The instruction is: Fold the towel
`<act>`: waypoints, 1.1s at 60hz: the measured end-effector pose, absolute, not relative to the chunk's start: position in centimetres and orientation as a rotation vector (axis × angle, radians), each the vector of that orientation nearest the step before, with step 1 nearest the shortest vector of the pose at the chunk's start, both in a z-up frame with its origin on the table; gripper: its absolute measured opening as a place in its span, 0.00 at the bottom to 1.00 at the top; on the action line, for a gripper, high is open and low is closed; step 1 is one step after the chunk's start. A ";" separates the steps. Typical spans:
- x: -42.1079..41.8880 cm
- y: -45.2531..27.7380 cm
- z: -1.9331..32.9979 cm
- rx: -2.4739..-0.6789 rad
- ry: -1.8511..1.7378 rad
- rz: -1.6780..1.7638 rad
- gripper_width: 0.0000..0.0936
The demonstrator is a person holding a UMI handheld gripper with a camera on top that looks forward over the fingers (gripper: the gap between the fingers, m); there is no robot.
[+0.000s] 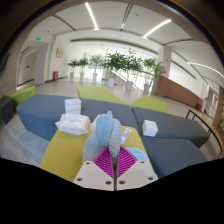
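A pale blue-grey towel hangs bunched up between my fingers, lifted above a yellow and grey surface. My gripper is shut on the towel's lower part; the magenta pads press together with cloth pinched between them. The towel's upper folds rise ahead of the fingers and hide what lies directly behind.
A crumpled white cloth lies to the left beyond the fingers. A white box stands farther back and a small white box to the right. Potted plants line the far side of a large hall.
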State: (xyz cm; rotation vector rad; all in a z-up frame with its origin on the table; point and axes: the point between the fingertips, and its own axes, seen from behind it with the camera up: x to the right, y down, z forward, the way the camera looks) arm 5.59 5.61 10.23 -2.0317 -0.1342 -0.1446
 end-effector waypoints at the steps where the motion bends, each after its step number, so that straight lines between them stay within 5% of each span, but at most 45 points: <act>1: 7.0 5.7 9.8 -2.040 -0.122 -0.160 0.01; 15: 16.0 5.4 1.8 -2.218 -0.066 -0.236 0.03; 22: 16.1 5.2 2.0 -2.212 -0.077 -0.213 0.09; 24: 15.7 4.9 2.5 -2.215 -0.076 -0.206 0.20; 29: 15.5 3.7 4.2 -2.217 -0.098 -0.214 0.77; 31: 15.3 3.0 5.4 -2.206 -0.125 -0.219 0.92; 53: 8.1 -8.9 17.1 -2.109 -0.209 -0.073 0.90; 66: 4.6 -13.2 19.6 -2.053 -0.211 0.003 0.90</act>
